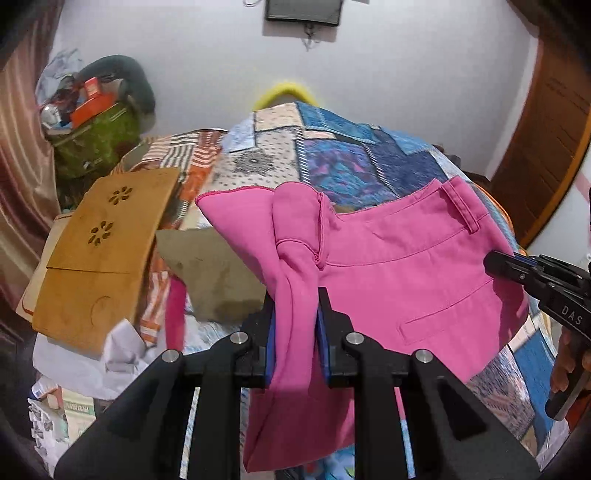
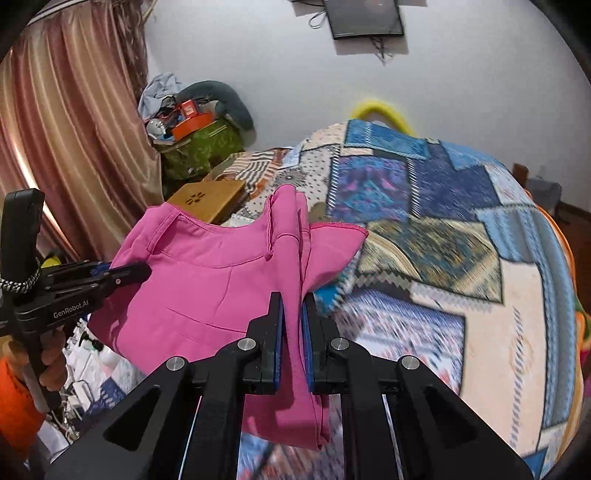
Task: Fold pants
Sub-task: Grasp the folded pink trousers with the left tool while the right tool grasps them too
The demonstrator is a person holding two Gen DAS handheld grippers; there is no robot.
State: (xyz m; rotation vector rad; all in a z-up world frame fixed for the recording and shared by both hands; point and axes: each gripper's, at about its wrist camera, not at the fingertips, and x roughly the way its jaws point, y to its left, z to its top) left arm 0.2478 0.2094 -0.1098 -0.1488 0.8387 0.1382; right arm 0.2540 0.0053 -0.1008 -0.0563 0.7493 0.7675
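**Pink pants lifted over the quilted bed**

A bed [image 2: 443, 258] filled the room's middle, covered by a patchwork quilt [image 1: 351, 162] of blue, cream and purple panels. Behind it stood a plain white wall with a dark screen [image 2: 364, 18] mounted high, and a pink-brown curtain [image 2: 74, 122] hung to the left. A green bag [image 1: 96, 144] stuffed with clutter sat by the curtain, and a wooden lap tray [image 1: 99, 254] with flower-shaped cutouts lay at the bed's edge.

The pink pants [image 1: 399, 266] hung above the quilt — held up from two sides. The left gripper [image 1: 295, 332] had its jaws clamped on a bunched fold of the fabric, blue pads pressing in from either side. The right gripper [image 2: 292, 332] likewise had its jaws closed on a thin fold of the same cloth — only a narrow gap between the pads, filled with pink material. The waistband with its belt loop [image 1: 461, 210] stretched between the two.
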